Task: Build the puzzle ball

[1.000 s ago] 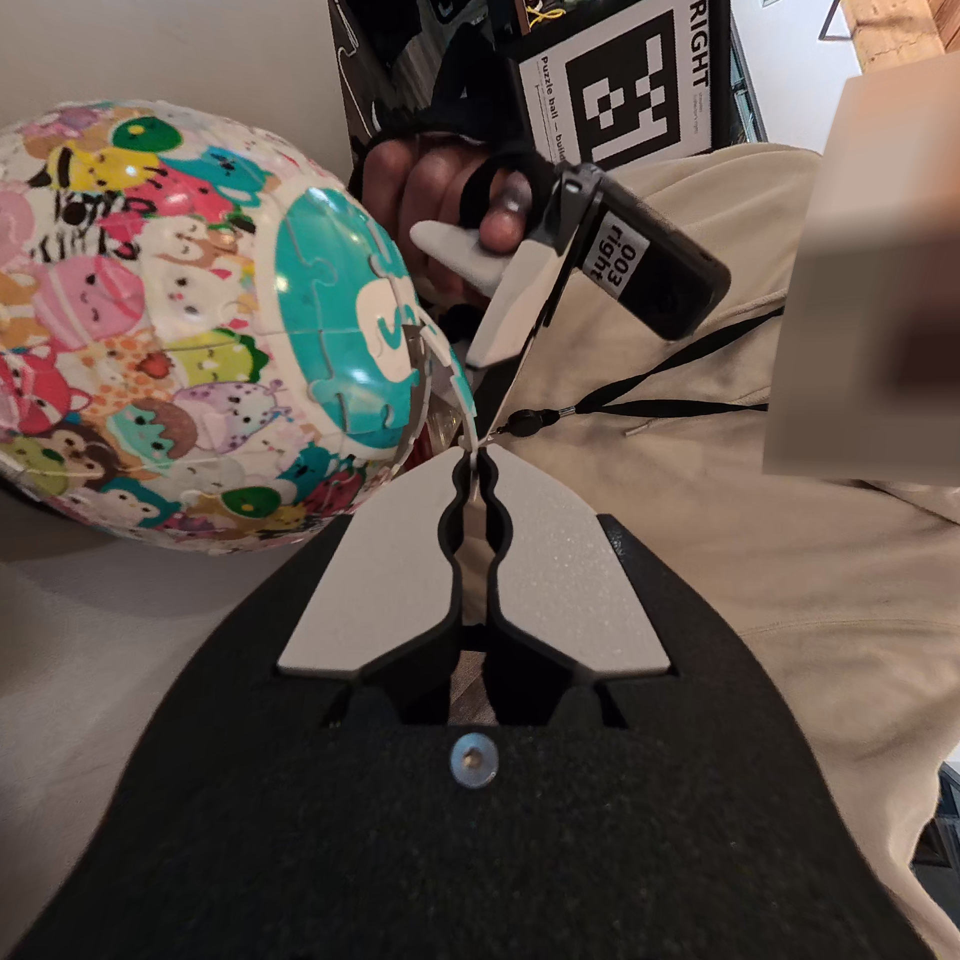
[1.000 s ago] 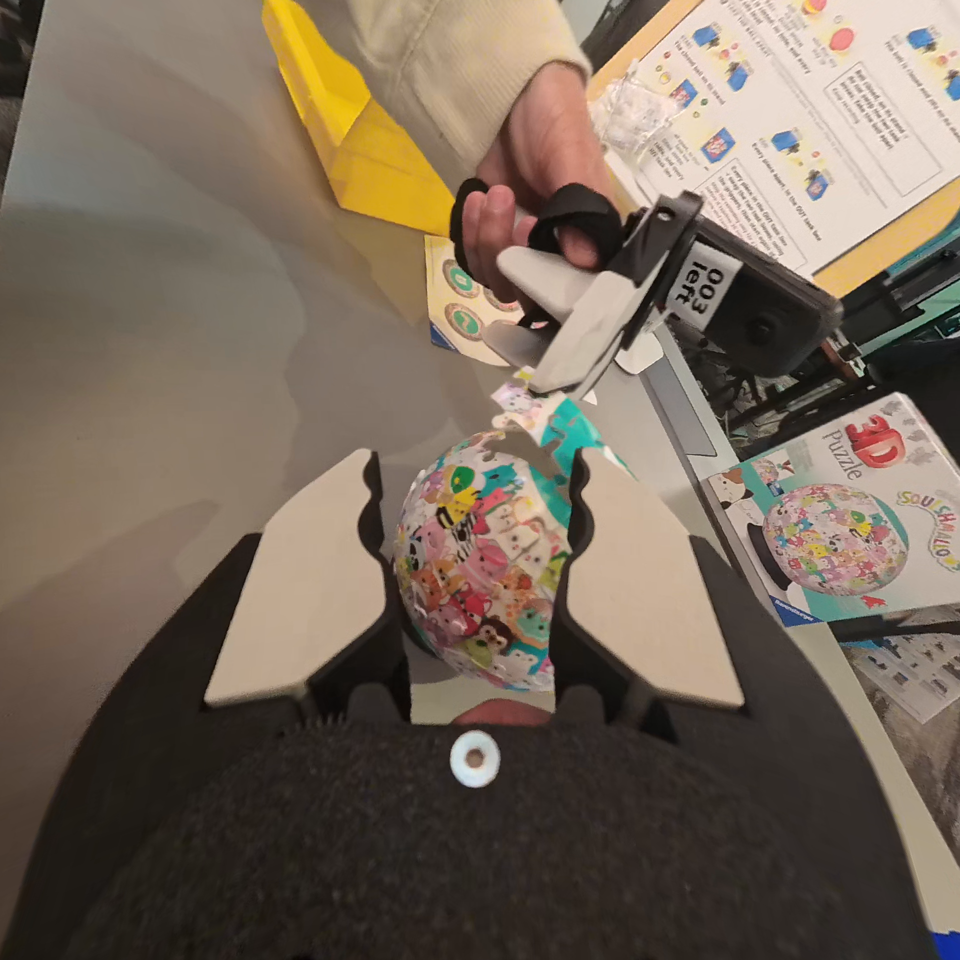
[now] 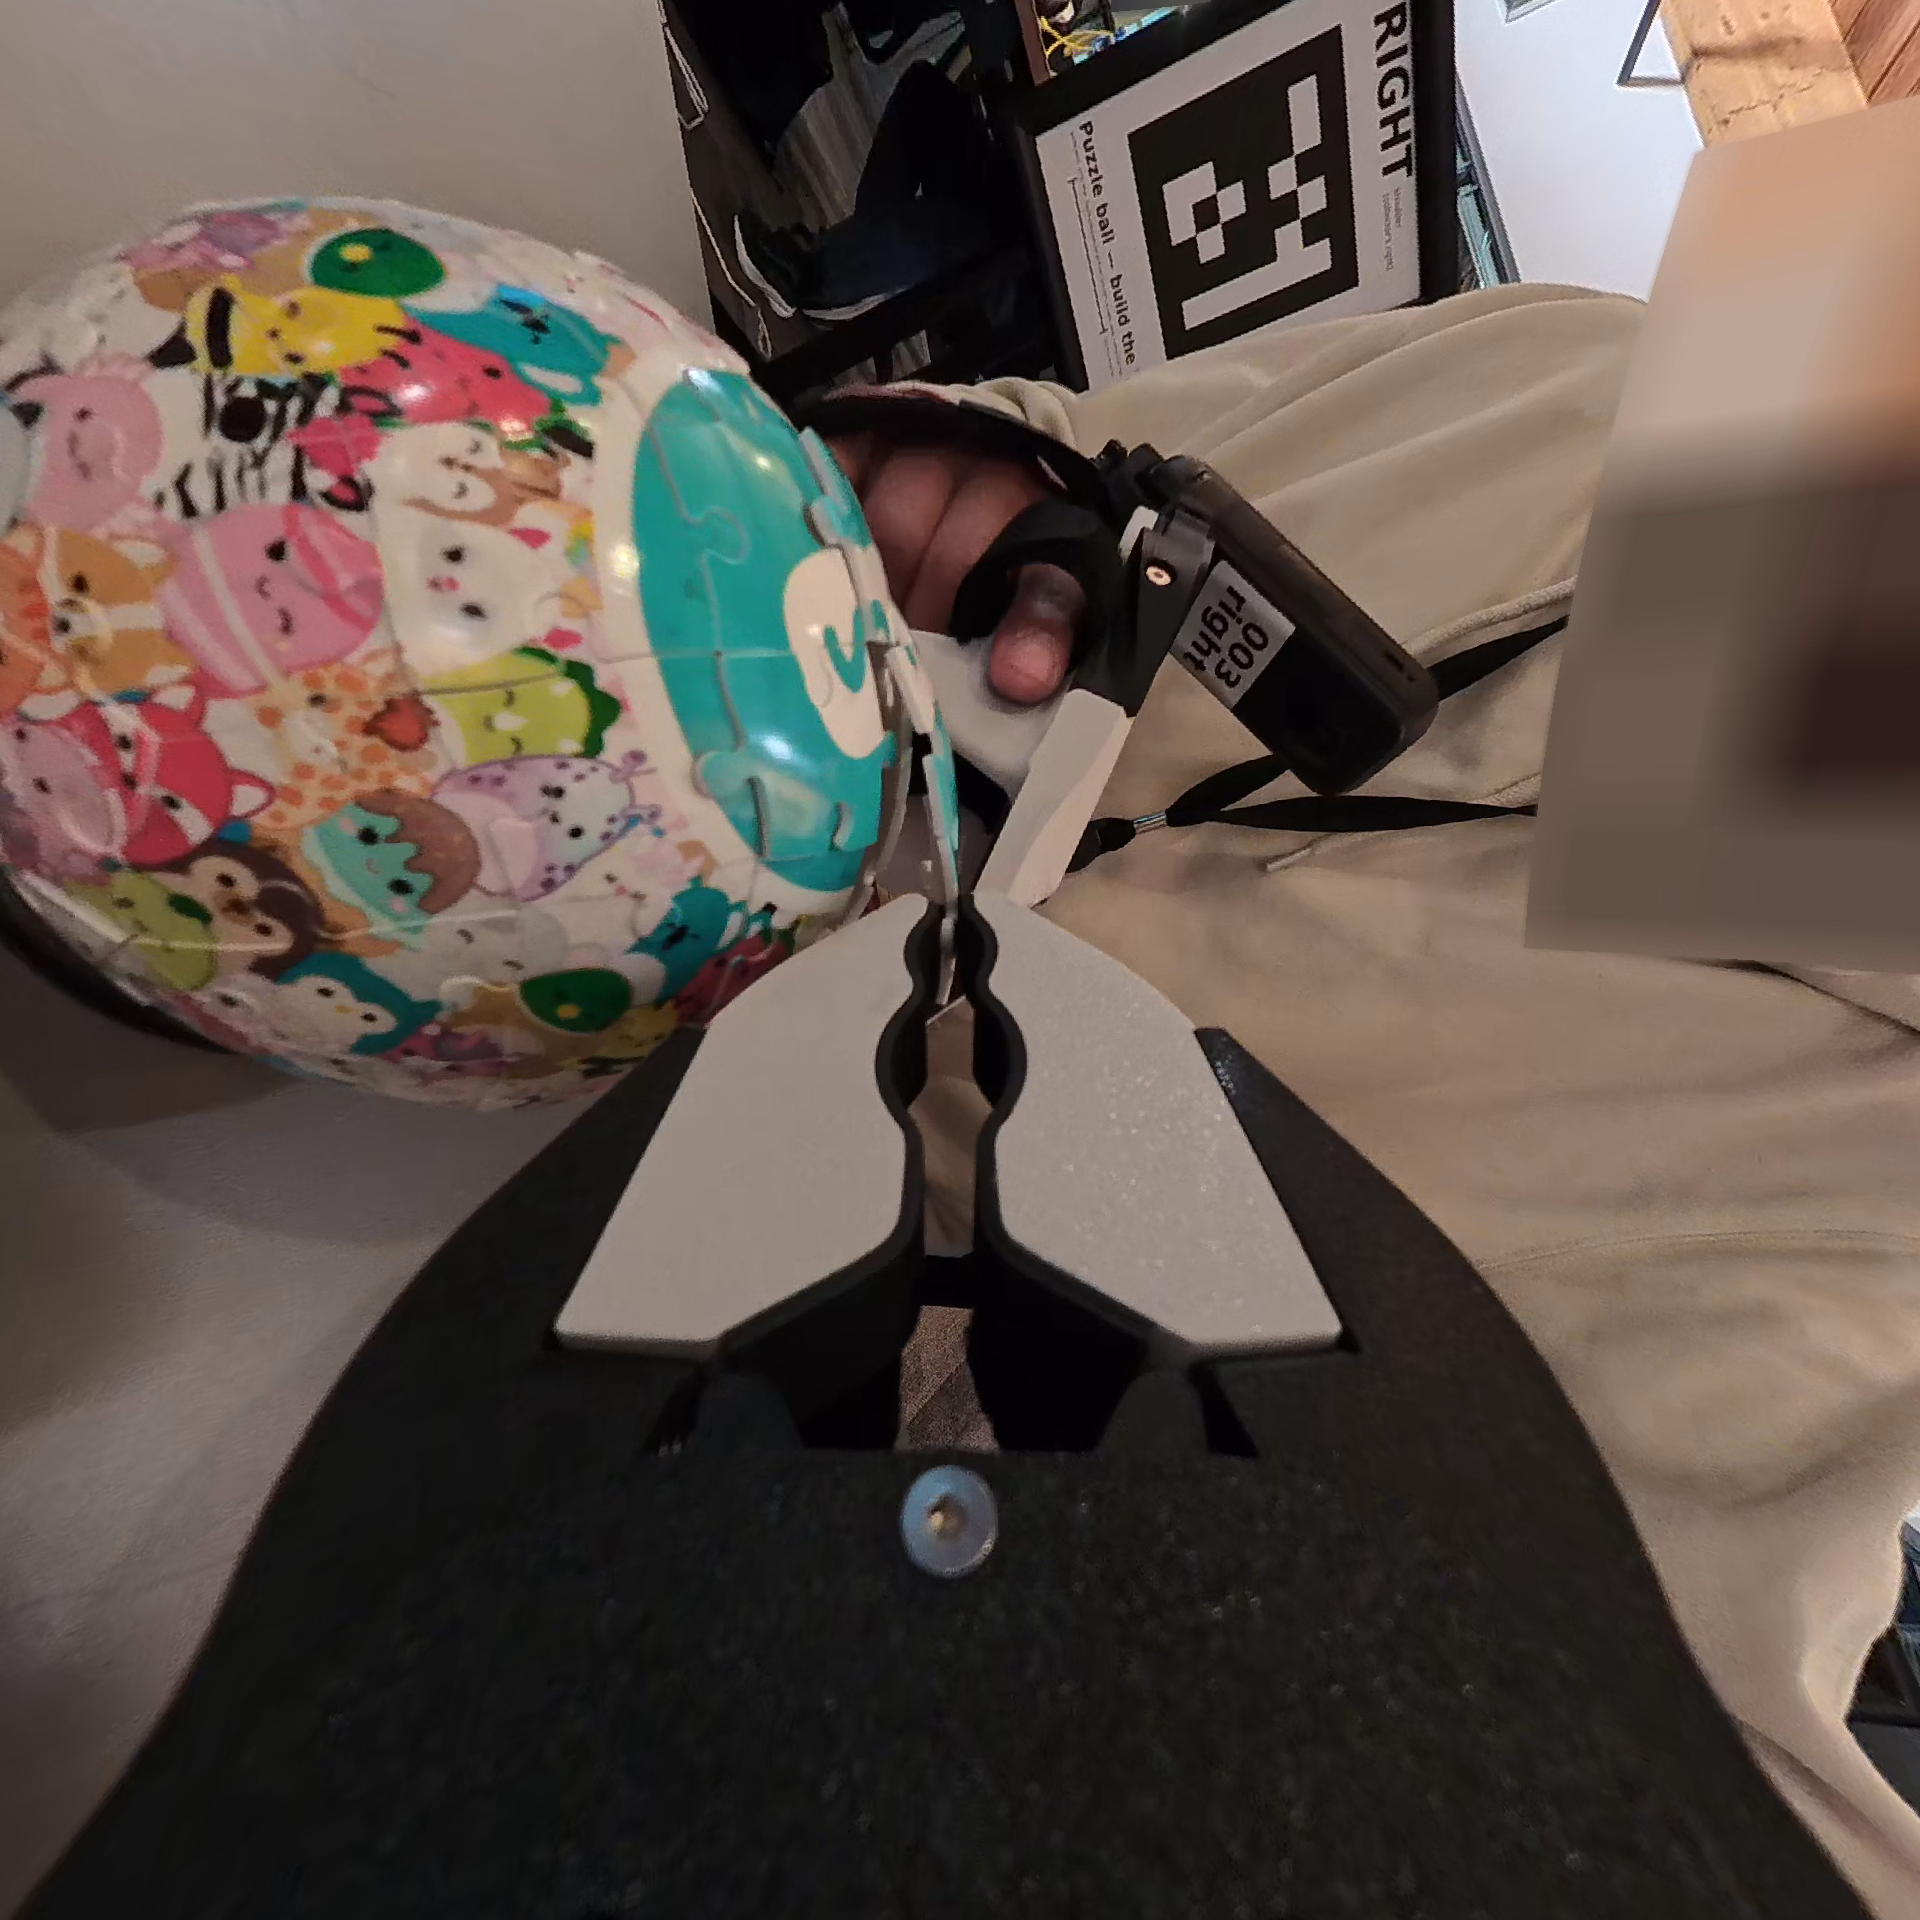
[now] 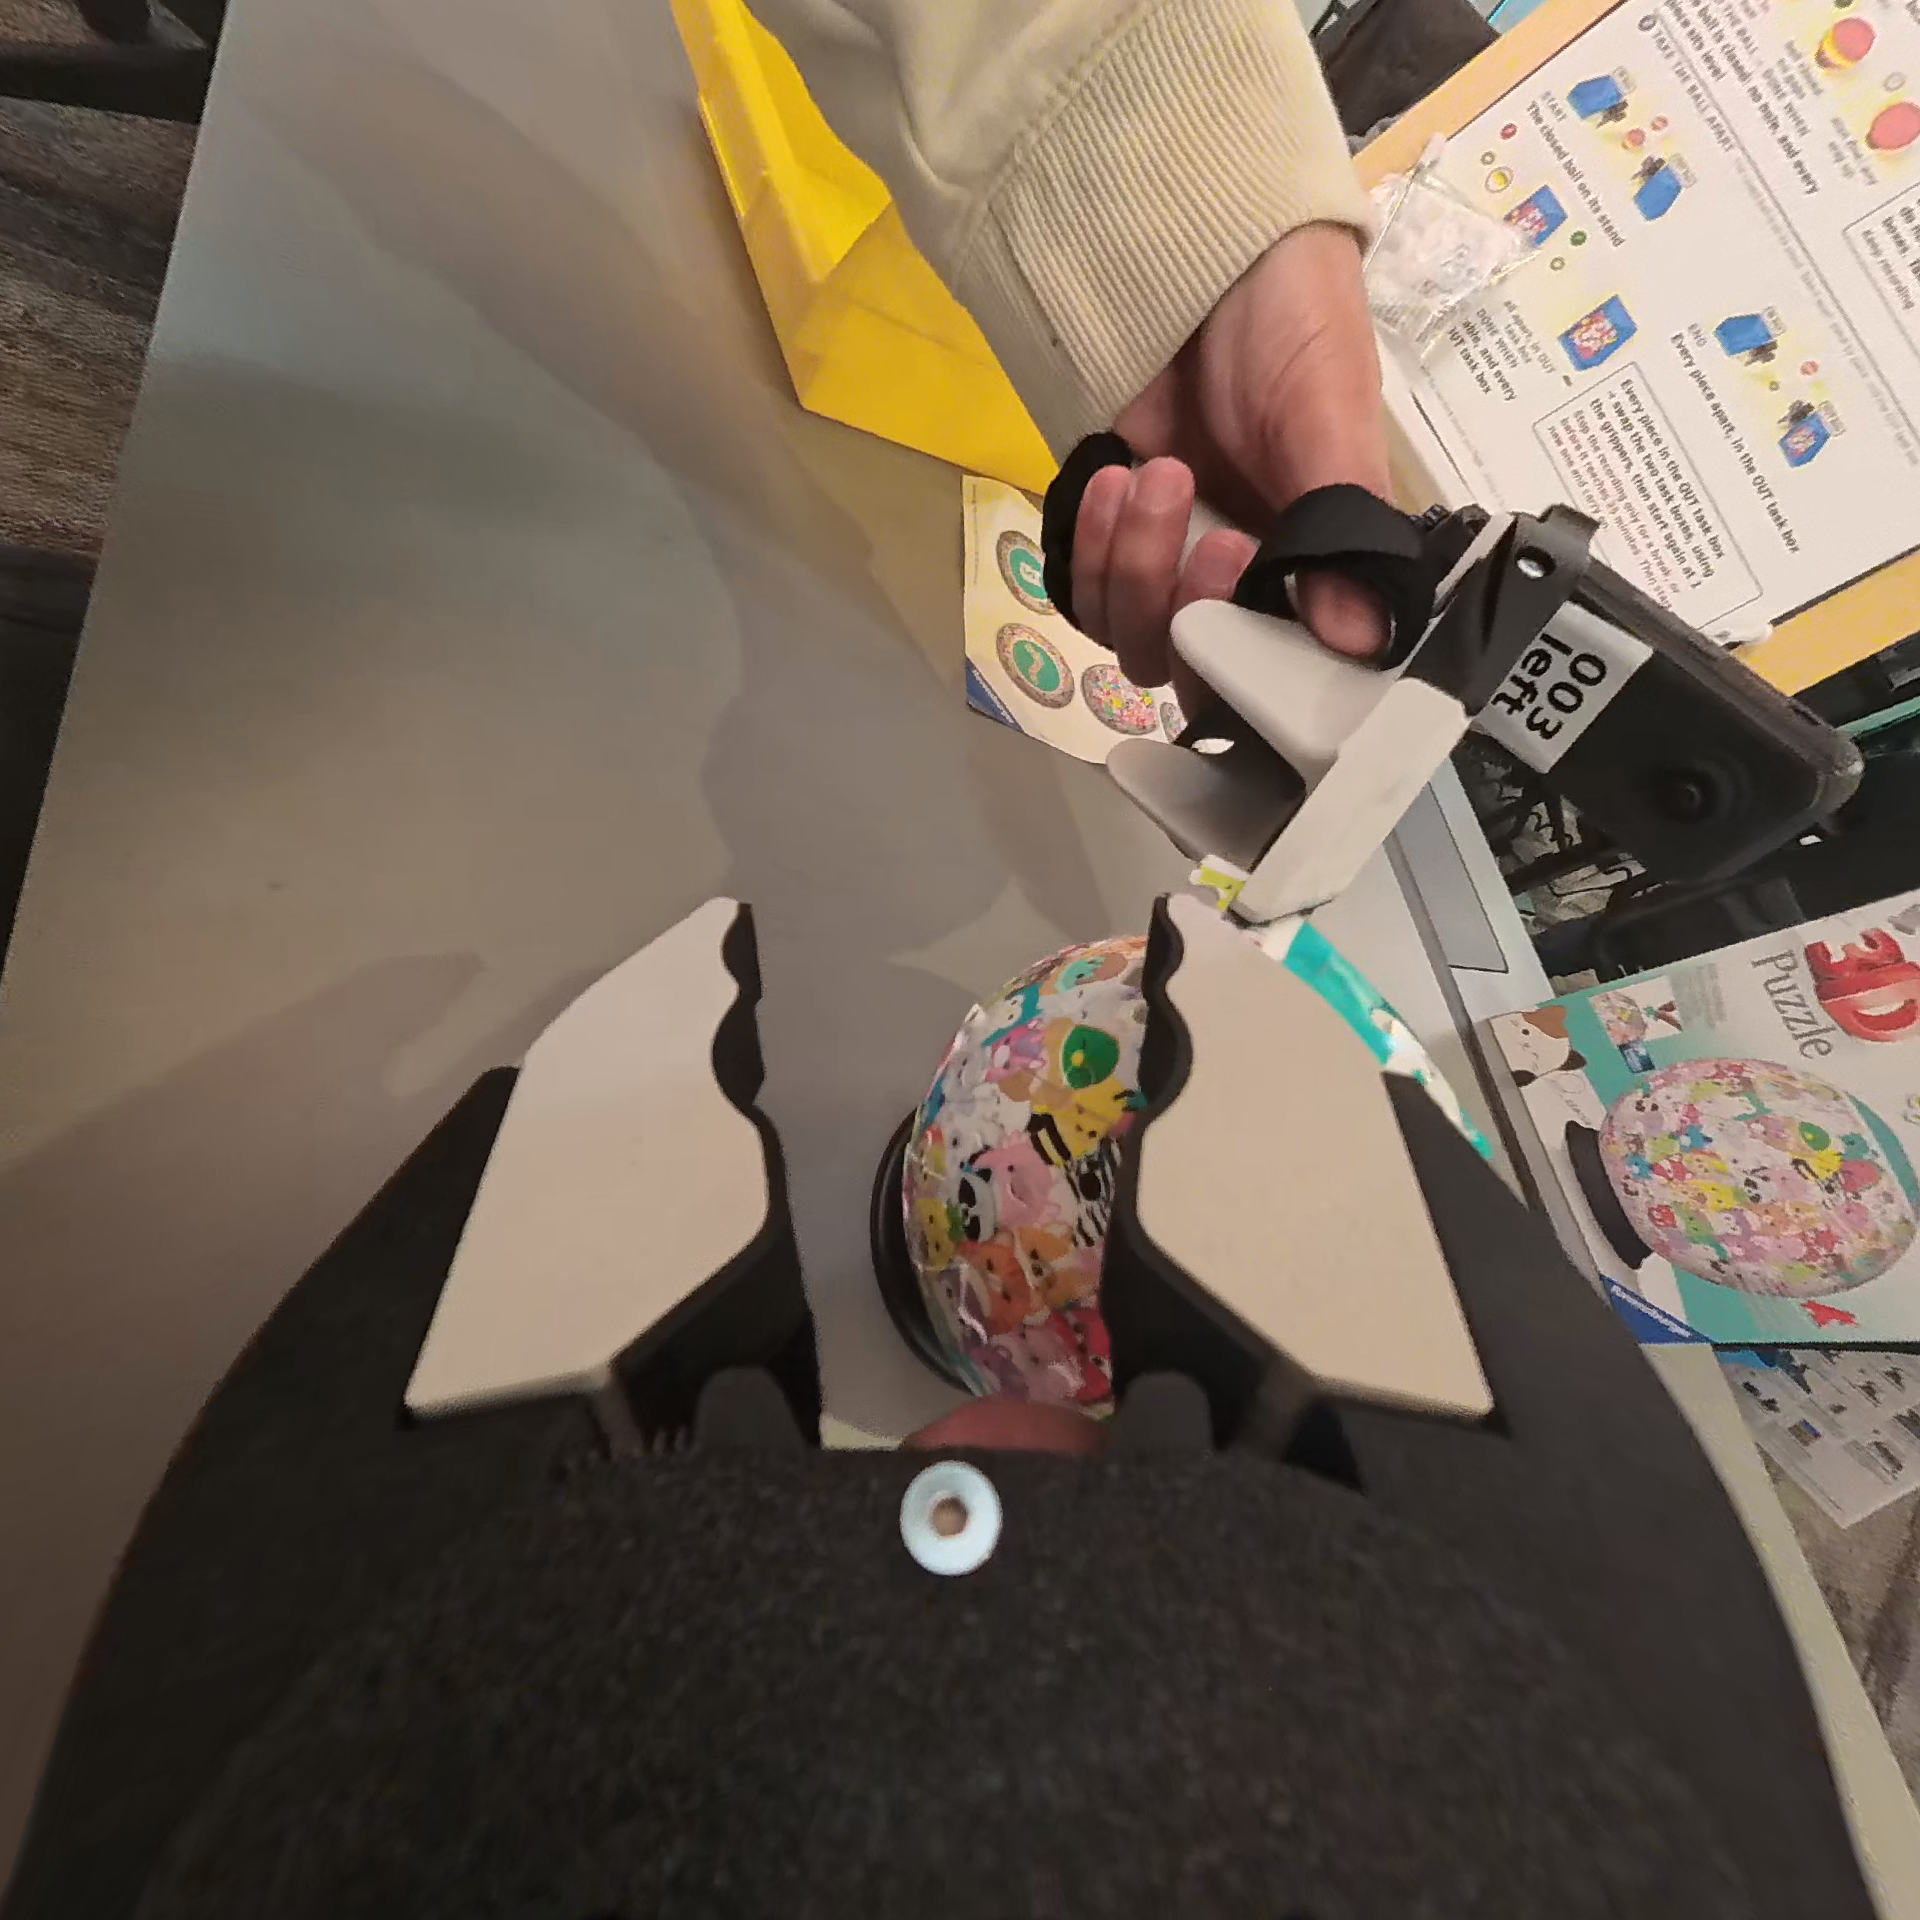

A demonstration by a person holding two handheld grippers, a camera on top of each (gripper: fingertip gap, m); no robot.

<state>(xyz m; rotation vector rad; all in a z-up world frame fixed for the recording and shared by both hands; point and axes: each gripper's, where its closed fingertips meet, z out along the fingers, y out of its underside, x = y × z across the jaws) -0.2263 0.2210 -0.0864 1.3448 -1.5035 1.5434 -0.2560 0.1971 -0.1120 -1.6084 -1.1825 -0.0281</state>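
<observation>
The colourful puzzle ball [image 3: 343, 644] with a teal patch sits on a black stand [image 4: 888, 1247] on the table. My left gripper [image 3: 943, 940] is shut on a thin curved puzzle piece [image 3: 948, 956], seen edge-on, held against the rim of the ball's teal patch. In the right wrist view the left gripper [image 4: 1247, 899] pinches that piece [image 4: 1218, 885] just above the ball [image 4: 1023, 1174]. My right gripper [image 4: 951, 935] is open and empty. Its right finger covers part of the ball. It also shows in the left wrist view [image 3: 1044, 821], close behind the ball.
A yellow bin [image 4: 862, 281] lies at the far side of the grey table [image 4: 416, 623]. A leaflet [image 4: 1039, 644], an instruction sheet [image 4: 1683, 260], a clear plastic bag [image 4: 1444, 249] and the puzzle box [image 4: 1714, 1143] are to the right. The person's beige hoodie [image 3: 1403, 1091] is close ahead of the left gripper.
The right gripper has shifted left of the ball, which no longer sits centred between its fingers. In the left view it has sunk lower behind the ball. The left gripper still holds its piece.
</observation>
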